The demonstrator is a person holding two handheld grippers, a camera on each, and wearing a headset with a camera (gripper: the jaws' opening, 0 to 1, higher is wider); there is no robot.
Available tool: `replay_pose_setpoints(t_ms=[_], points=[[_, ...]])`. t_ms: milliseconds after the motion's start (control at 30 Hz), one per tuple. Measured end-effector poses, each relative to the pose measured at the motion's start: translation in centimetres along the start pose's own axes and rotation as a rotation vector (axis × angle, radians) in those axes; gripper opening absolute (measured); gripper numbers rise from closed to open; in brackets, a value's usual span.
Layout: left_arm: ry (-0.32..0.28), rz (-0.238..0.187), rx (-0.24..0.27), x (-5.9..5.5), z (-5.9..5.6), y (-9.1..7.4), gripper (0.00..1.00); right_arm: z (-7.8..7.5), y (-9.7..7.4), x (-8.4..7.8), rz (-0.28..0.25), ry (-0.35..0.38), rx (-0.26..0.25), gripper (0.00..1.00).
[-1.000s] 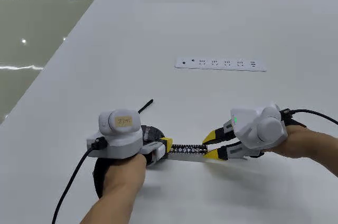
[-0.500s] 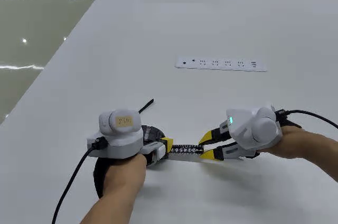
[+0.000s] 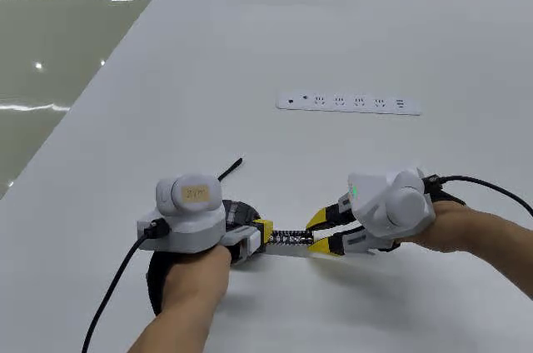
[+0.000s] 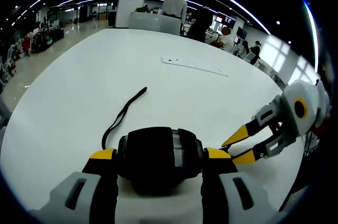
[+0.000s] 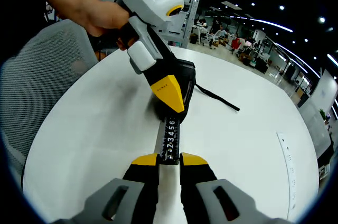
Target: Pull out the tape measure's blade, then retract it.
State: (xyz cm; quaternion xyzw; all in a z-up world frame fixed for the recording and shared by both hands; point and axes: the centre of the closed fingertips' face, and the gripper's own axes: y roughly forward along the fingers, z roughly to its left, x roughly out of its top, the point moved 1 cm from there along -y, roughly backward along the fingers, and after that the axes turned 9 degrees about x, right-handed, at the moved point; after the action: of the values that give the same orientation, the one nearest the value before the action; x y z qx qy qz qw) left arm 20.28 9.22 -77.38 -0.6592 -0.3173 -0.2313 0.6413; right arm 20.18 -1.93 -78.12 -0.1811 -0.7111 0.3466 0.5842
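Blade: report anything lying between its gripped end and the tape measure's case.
Nothing visible does. The blade runs bare over the table from the right gripper straight to the case, which the left gripper clamps.

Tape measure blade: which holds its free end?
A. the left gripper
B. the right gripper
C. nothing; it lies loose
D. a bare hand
B: the right gripper view shows the right gripper shut on the blade, while the left gripper clamps the case.

Black tape measure (image 4: pixel 158 158), short numbered blade (image 5: pixel 169 140) out
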Motion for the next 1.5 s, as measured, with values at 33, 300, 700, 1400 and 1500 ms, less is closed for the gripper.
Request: replay_pose_setpoints(t_ms=[33,300,700,1400,1500], points=[[0.000,0.002,-0.001,0.1,0.1,0.1,0.60,0.0,0.1,0.1,0.000,-0.004,0.001,0.14],[0.000,0.006,-0.003,0.1,0.1,0.2,0.60,0.0,0.6,0.5,0.000,-0.010,0.004,0.14],[0.003,0.004,-0.005,0.2,0.3,0.4,0.60,-0.2,1.4,1.0,0.002,-0.017,0.010,0.14],[0.002,0.011,-0.016,0.1,0.3,0.4,0.60,-0.4,2.4,1.9,0.008,-0.027,0.018,0.14],[0.002,0.011,-0.016,-0.2,-0.1,-0.1,0.60,-0.5,2.6,2.1,0.009,-0.031,0.021,0.14]])
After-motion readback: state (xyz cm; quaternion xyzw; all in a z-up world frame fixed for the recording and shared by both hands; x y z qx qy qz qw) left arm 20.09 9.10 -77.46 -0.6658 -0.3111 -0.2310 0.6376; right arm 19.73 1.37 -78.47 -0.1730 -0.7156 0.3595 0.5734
